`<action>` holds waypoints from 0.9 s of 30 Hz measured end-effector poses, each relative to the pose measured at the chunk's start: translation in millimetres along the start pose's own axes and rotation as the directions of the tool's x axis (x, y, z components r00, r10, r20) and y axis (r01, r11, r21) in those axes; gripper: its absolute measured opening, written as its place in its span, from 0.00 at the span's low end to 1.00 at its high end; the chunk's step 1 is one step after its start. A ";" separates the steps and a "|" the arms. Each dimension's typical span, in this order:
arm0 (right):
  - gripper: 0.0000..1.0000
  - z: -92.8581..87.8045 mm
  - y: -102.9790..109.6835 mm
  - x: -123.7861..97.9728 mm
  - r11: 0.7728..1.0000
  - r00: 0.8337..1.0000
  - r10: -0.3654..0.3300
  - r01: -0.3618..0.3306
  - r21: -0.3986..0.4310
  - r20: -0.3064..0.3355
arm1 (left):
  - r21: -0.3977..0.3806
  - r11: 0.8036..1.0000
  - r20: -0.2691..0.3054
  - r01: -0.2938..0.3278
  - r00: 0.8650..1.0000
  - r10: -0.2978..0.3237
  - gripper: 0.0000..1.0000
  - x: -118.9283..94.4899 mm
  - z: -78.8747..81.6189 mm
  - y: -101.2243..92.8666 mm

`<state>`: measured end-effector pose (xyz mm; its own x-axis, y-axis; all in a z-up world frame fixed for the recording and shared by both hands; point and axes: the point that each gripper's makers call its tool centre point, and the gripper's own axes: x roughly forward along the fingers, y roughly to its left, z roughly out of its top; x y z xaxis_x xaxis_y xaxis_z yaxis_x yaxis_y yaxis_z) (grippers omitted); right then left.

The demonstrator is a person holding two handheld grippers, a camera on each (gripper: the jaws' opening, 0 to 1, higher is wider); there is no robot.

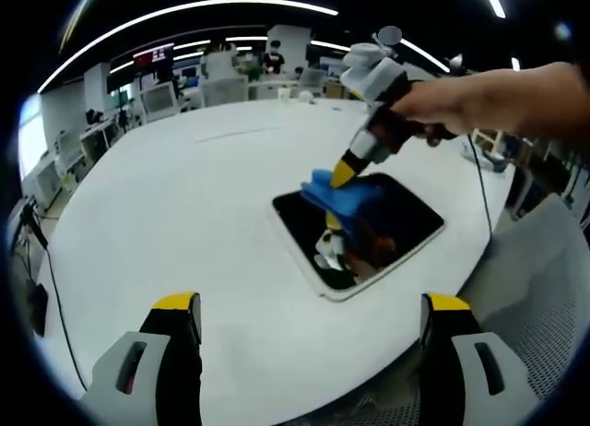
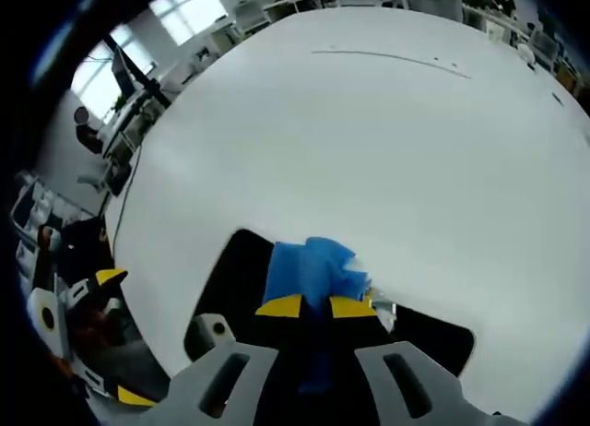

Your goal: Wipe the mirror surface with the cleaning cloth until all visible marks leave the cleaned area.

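Left gripper (image 1: 309, 329): jaws wide apart, holding nothing, hovering over the near edge of the white round table (image 1: 184, 195). Mirror (image 1: 369, 232) lies flat right of table centre, near the edge. Right gripper (image 1: 341, 174), held by a hand (image 1: 479, 99), is clamped on the blue cleaning cloth (image 1: 341, 194), pressing it onto the mirror's far-left corner.

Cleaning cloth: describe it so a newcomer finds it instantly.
Start at the big round white table. Near its edge lies a dark rectangular mirror with a pale rim. The cleaning cloth is the crumpled bright blue rag on that mirror, pinched in the yellow tips of the right hand-held gripper; it is the one blue thing there.
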<state>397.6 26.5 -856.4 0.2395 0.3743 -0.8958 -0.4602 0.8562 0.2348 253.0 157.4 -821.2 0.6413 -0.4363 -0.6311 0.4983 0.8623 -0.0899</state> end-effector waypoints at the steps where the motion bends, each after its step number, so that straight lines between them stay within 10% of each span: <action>1: 0.04 0.3 -0.6 0.0 1.000 1.000 0.001 -0.001 0.003 -0.002 | -0.001 1.000 0.001 0.000 1.000 0.000 0.99 -0.1 0.1 0.0; 27: 0.04 -6.7 -14.8 -5.7 1.000 1.000 -0.010 0.010 -0.011 -0.005 | 0.003 1.000 -0.003 -0.008 1.000 0.008 0.99 -0.8 -1.0 1.4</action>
<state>397.3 9.3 -857.3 0.2399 0.3636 -0.9001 -0.4671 0.8561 0.2213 252.6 159.2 -821.5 0.6436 -0.4283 -0.6343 0.4947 0.8652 -0.0822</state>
